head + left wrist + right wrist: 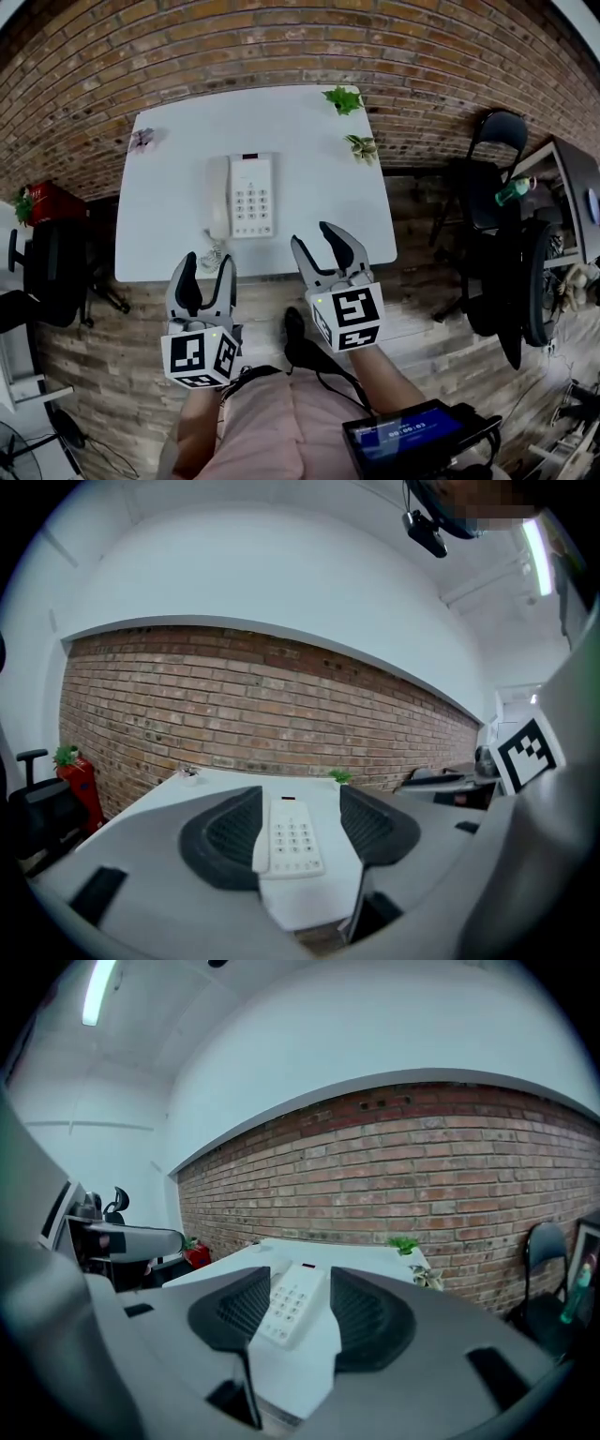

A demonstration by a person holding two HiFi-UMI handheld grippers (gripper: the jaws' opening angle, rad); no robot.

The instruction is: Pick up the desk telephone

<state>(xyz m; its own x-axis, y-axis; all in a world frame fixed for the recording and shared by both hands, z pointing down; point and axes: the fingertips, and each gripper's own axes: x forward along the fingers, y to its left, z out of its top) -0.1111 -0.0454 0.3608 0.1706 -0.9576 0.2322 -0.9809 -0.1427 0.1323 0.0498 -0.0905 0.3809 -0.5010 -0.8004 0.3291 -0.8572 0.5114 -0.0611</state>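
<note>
The jaws of the left gripper (207, 261) and the right gripper (312, 234) are standing spread, pinching nothing, as both grippers are hovering just off the near edge of the worktop (319, 187) and pointing toward the phone (242, 196). The phone is lying flat near the middle of the white worktop, its handset (217, 192) resting on the left side and its coiled cord (215, 251) trailing to the near edge, apart from both grippers. A green plant (343, 98) is sitting at the far right corner, a brick wall (281, 37) is running behind, and a black chair (495, 164) is standing to the right.
</note>
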